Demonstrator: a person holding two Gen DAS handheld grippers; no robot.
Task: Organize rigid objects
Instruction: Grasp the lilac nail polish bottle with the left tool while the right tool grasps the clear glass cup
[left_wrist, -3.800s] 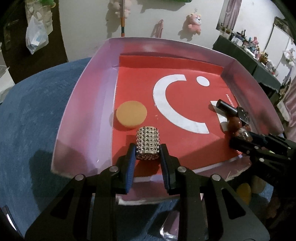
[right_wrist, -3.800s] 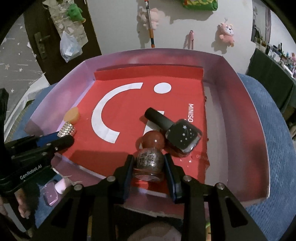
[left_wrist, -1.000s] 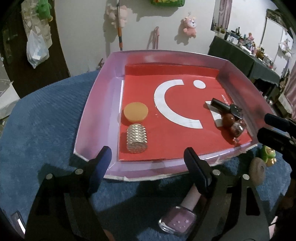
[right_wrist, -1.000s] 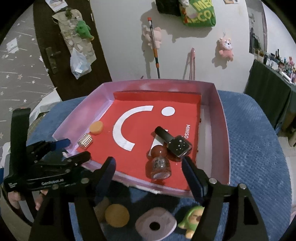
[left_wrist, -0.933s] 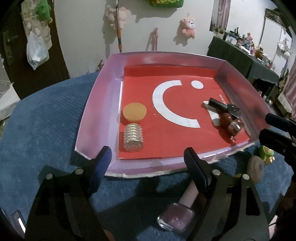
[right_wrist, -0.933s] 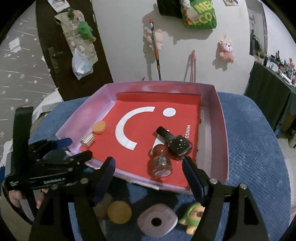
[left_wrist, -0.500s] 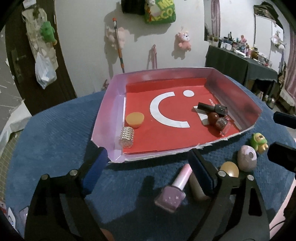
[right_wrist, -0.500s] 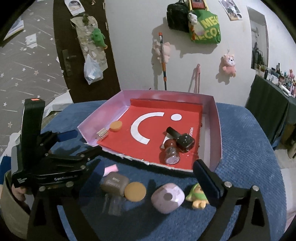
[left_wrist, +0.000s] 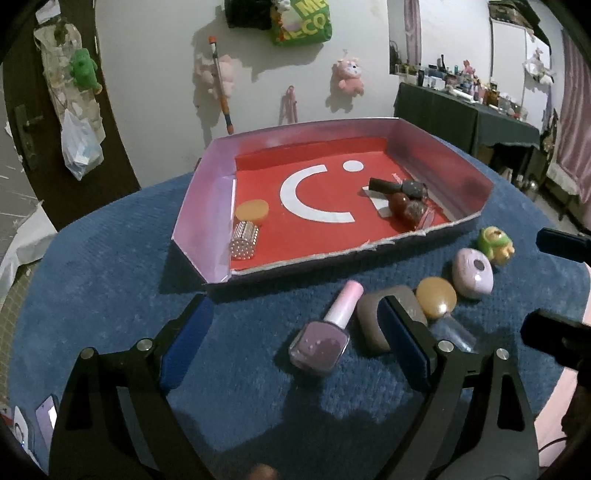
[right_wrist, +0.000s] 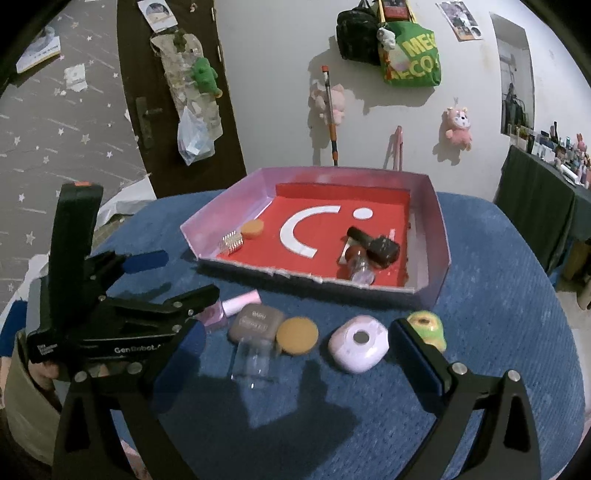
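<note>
The pink-walled tray (left_wrist: 201, 206) serves as the collection point and as the reference for all positions. Inside it, a studded silver cylinder (left_wrist: 244, 240) and an orange disc (left_wrist: 252, 210) lie against its left wall; two nail polish bottles (left_wrist: 400, 194) lie together near its right wall. This grouping suggests sorting by kind.

In front of the tray's near wall, on the blue cloth (left_wrist: 110, 277), the unsorted items form a row: a lilac polish bottle (left_wrist: 328, 332), a taupe compact (right_wrist: 256, 323), an orange puff (right_wrist: 297, 336), a lilac case (right_wrist: 358, 349) and a green figure (right_wrist: 428, 326).

The left gripper (left_wrist: 295, 339) is released, with jaws spread either side of the lilac polish bottle and clear of it. The right gripper (right_wrist: 299, 354) is likewise released and empty, its jaws having just been opening, and it spans the row, probably to select the next piece.
</note>
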